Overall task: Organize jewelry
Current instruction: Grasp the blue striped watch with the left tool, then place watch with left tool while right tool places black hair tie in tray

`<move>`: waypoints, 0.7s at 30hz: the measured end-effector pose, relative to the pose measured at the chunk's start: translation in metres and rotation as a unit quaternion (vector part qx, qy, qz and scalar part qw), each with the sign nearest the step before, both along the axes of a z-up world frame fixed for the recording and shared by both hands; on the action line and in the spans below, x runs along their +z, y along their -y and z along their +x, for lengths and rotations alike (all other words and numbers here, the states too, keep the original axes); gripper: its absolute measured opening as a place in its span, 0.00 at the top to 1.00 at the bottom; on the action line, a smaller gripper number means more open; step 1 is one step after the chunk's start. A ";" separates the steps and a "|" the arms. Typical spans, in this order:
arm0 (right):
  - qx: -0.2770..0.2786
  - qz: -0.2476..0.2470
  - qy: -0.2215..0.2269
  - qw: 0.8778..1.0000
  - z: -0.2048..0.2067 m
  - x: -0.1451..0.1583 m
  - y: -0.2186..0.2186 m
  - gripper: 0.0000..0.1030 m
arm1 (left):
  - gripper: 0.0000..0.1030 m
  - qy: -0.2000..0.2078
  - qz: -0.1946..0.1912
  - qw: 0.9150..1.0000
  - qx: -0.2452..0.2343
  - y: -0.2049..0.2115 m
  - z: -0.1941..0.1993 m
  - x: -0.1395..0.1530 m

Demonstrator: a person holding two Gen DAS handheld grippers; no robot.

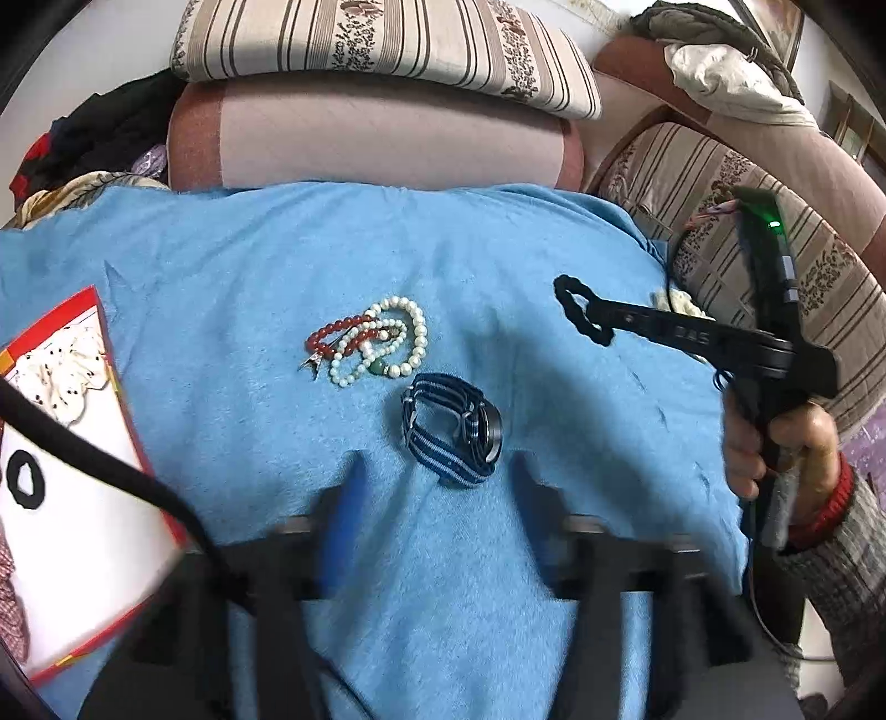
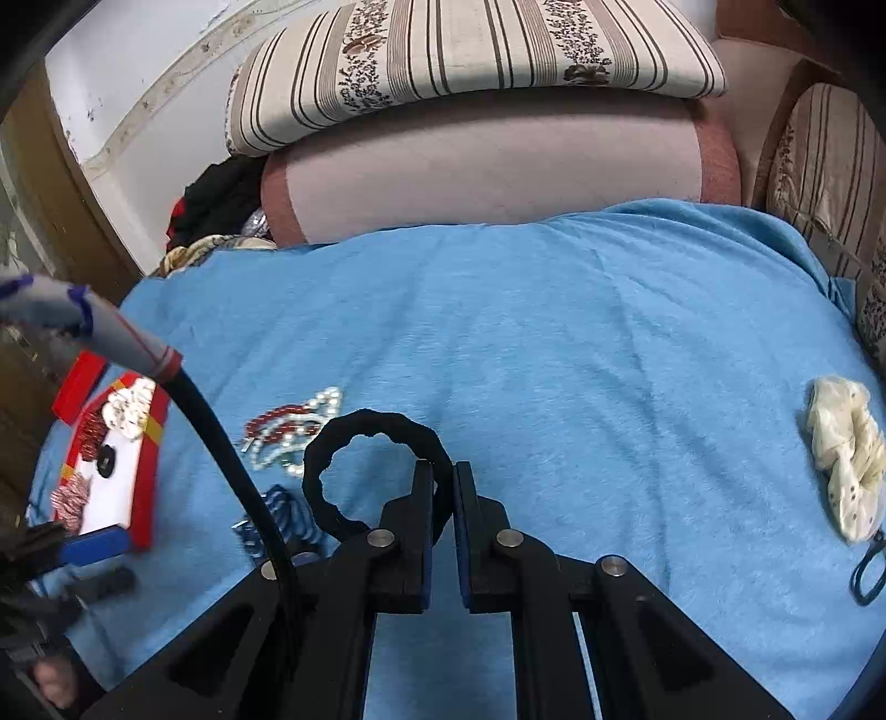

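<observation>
My right gripper is shut on a black hair tie and holds it above the blue towel; the left wrist view shows it too. My left gripper is open, its fingers on either side of a blue striped watch just ahead. A tangle of pearl and red bead bracelets lies behind the watch, seen also in the right wrist view. A red-rimmed white box at the left holds a cream scrunchie and a black ring.
A cream scrunchie and a dark thin hair band lie at the towel's right edge. The blue towel covers a cushion; striped pillows and a pink bolster stand behind. A black cable crosses the left.
</observation>
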State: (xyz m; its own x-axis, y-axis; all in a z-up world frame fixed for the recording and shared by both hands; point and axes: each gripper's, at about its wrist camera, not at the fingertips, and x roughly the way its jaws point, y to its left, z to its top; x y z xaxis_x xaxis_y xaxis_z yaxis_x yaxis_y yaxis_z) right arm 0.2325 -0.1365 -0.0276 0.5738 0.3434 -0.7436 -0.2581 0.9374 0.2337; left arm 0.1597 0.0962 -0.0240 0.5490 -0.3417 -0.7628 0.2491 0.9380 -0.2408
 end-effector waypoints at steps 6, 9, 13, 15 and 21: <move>-0.008 -0.002 -0.004 1.000 -0.005 -0.002 0.010 0.93 | 0.38 0.007 -0.011 0.999 -0.043 0.046 0.012 -0.015; -0.013 -0.004 -0.009 1.000 -0.004 -0.008 0.016 0.93 | 0.38 -0.007 0.010 0.999 -0.052 0.071 0.027 -0.033; -0.009 -0.009 -0.014 1.000 -0.006 -0.014 0.018 0.93 | 0.89 -0.043 0.025 0.998 -0.024 0.072 0.043 -0.054; -0.006 -0.010 -0.016 1.000 -0.006 -0.016 0.016 0.93 | 0.90 -0.049 0.001 0.999 -0.010 0.059 0.044 -0.052; 0.018 -0.008 -0.013 1.000 -0.009 -0.007 -0.009 0.93 | 0.90 -0.027 -0.026 0.999 0.036 0.008 0.012 -0.020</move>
State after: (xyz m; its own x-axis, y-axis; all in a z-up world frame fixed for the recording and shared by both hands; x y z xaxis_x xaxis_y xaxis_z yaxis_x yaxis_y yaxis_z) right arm 0.2236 -0.1276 -0.0350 0.5412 0.3515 -0.7639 -0.2857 0.9313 0.2261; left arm 0.1717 0.0879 -0.0440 0.5318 -0.3424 -0.7746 0.1663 0.9390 -0.3010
